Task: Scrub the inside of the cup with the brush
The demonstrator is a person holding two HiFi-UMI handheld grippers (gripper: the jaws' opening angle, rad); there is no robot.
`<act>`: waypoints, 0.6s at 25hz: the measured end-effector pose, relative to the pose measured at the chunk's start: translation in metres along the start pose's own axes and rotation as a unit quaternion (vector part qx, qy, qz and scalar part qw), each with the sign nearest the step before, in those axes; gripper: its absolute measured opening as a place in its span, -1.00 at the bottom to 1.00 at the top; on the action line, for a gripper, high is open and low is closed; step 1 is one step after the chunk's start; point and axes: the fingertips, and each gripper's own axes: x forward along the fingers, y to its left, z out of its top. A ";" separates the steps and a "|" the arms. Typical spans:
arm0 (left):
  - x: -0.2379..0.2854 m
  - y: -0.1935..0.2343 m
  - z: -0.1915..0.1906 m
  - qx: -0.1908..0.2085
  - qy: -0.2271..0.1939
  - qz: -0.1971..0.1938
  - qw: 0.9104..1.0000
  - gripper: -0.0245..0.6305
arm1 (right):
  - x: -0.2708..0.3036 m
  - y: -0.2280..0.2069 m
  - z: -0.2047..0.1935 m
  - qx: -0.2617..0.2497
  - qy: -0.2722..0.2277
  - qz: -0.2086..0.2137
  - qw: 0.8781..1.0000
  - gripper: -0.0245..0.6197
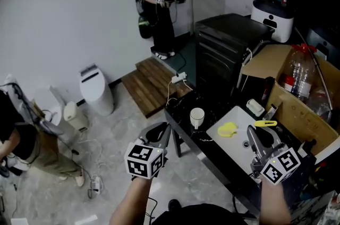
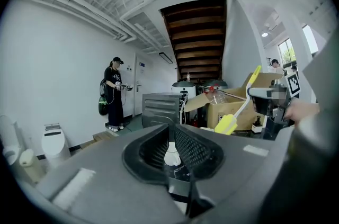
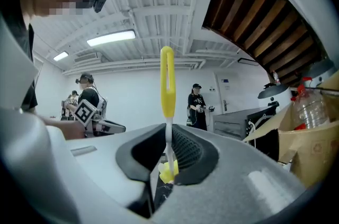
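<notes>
A white cup (image 1: 197,117) stands upright on the black counter (image 1: 180,108). My left gripper (image 1: 162,131) hovers just off the counter's left edge, pointing at the cup and apart from it. Its jaws stand narrowly open with nothing between them. In the left gripper view the cup (image 2: 171,154) shows through that slim gap (image 2: 172,139). My right gripper (image 1: 253,134) is shut on the white stem of the brush (image 1: 265,123), whose yellow sponge head (image 1: 227,129) hangs over the white sink. In the right gripper view the yellow handle (image 3: 167,85) rises above the right gripper (image 3: 168,144).
A white sink (image 1: 240,124) is set in the counter. A cardboard box (image 1: 289,107) holding a plastic bottle (image 1: 301,74) stands at the right. A black cabinet (image 1: 226,43) is behind. On the floor are a wooden pallet (image 1: 151,83), a white bin (image 1: 97,90) and cables. A person (image 1: 158,8) stands by the door.
</notes>
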 end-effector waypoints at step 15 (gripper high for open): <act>0.017 0.014 -0.029 -0.004 -0.006 -0.001 1.000 -0.87 | 0.002 0.005 -0.019 0.003 0.003 -0.044 0.999 -0.81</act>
